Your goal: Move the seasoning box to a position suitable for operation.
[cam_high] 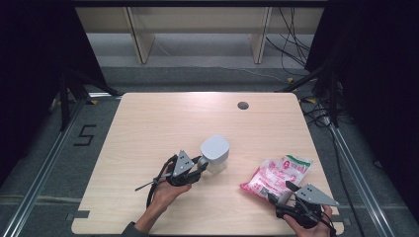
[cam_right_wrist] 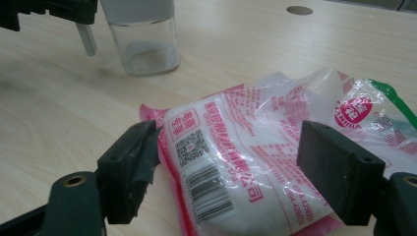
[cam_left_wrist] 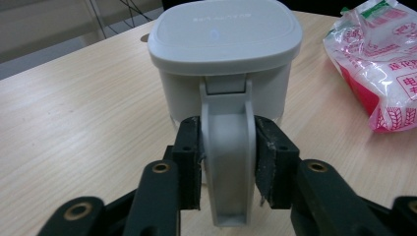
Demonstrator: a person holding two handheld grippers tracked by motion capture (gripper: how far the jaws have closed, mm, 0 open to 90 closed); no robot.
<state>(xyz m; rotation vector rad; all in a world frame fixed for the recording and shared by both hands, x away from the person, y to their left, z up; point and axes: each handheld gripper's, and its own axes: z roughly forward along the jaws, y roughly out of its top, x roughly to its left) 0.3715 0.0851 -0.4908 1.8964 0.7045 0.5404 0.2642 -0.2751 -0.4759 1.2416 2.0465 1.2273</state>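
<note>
A lab: black curtains, floor rails (cam_high: pixel 47 163) (cables (cam_high: pixel 291 47) trailing), bare table (cam_high: pixel 163 118).

Left gripper (cam_high: pixel 201 163) at white container (cam_high: pixel 215 153)

- Left gripper (cam_high: pixel 197 166) — forearm entering from six o'clock, jaws pointing toward two o'clock, clamped.
- Right gripper (cam_high: pixel 281 191) — jaws spread, pointing toward eleven o'clock.
</note>
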